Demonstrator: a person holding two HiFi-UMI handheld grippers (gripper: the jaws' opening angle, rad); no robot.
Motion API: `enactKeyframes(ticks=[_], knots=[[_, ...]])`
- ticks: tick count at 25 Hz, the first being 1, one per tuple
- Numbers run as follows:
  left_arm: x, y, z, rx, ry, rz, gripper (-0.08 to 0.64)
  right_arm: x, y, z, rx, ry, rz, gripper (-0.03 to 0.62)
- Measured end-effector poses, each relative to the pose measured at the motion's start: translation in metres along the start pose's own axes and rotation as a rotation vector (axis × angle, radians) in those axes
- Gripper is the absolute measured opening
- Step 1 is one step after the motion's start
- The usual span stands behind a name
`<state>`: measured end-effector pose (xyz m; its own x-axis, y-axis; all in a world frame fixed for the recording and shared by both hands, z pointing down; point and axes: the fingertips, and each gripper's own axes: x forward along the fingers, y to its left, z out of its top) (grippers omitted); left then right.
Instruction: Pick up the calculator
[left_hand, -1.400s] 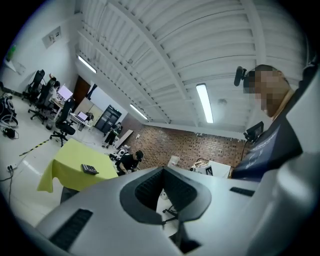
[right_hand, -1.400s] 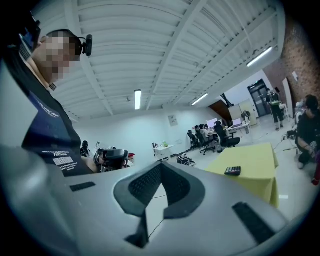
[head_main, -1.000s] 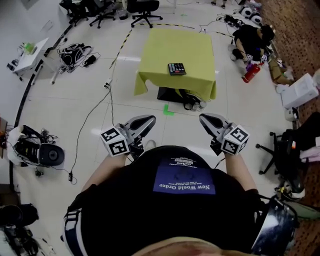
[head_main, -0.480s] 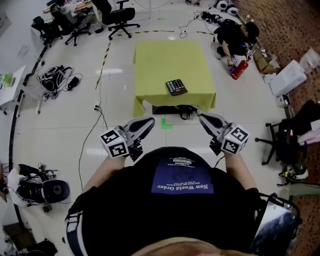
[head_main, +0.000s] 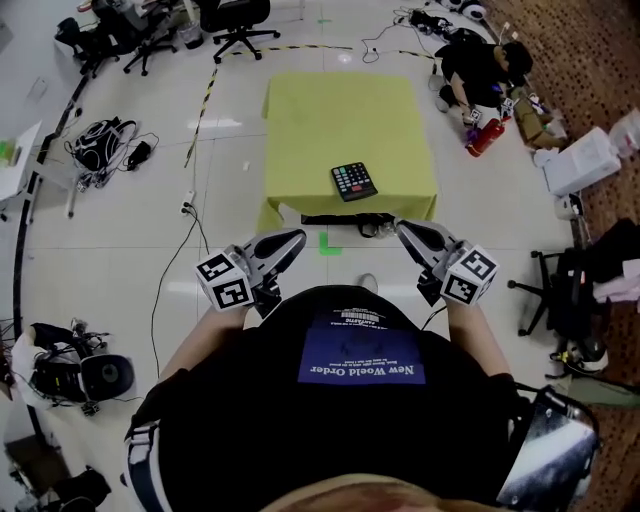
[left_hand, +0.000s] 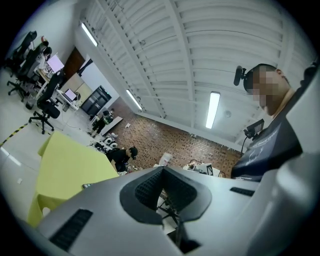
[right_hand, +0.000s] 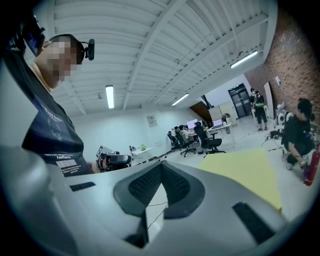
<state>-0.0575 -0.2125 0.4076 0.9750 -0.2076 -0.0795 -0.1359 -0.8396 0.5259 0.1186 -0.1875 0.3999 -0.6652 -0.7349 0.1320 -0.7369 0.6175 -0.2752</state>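
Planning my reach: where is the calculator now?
In the head view, the calculator lies on the yellow table, right of centre, near the edge closest to the person.

So the left claw (left_hand: 163, 169) is pinched tight, tips meeting, nothing caught between the ribbed black pads (left_hand: 147, 188). It sits just right of the yellow surface (left_hand: 65, 165). A dark sliver at that surface's near right edge looks like the calculator (left_hand: 87, 186), barely peeking past the claw's grey body. Past the surface's far corner a person in black (left_hand: 120, 156) crouches on the brick-patterned floor (left_hand: 180, 142). A few office chairs (left_hand: 47, 107) stand left of the surface.
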Motion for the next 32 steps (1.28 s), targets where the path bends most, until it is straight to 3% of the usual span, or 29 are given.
enactKeyframes(ticks=[4, 8, 11, 16, 21, 25, 32], knots=[[0.051, 0.02, 0.008, 0.024, -0.008, 0.058, 0.002, 0.002, -0.055, 0.01, -0.023, 0.001, 0.073, -0.015], [0.101, 0.042, 0.019, -0.034, -0.064, 0.136, 0.002, 0.006, -0.114, 0.03, -0.048, 0.03, 0.163, -0.015], [0.133, 0.053, 0.025, -0.035, -0.077, 0.182, 0.002, 0.007, -0.15, 0.046, -0.061, 0.023, 0.223, -0.015], [0.177, 0.062, 0.039, -0.067, -0.121, 0.18, 0.002, 0.01, -0.192, 0.054, -0.05, 0.021, 0.288, -0.015], [0.183, 0.083, 0.027, -0.113, -0.047, 0.201, 0.002, 0.017, -0.212, 0.048, 0.006, 0.011, 0.281, -0.015], [0.174, 0.119, 0.017, -0.163, 0.025, 0.192, 0.002, 0.039, -0.218, 0.042, 0.028, 0.014, 0.225, -0.015], [0.152, 0.171, 0.002, -0.237, 0.118, 0.136, 0.003, 0.08, -0.187, 0.029, 0.033, 0.055, 0.182, -0.015]])
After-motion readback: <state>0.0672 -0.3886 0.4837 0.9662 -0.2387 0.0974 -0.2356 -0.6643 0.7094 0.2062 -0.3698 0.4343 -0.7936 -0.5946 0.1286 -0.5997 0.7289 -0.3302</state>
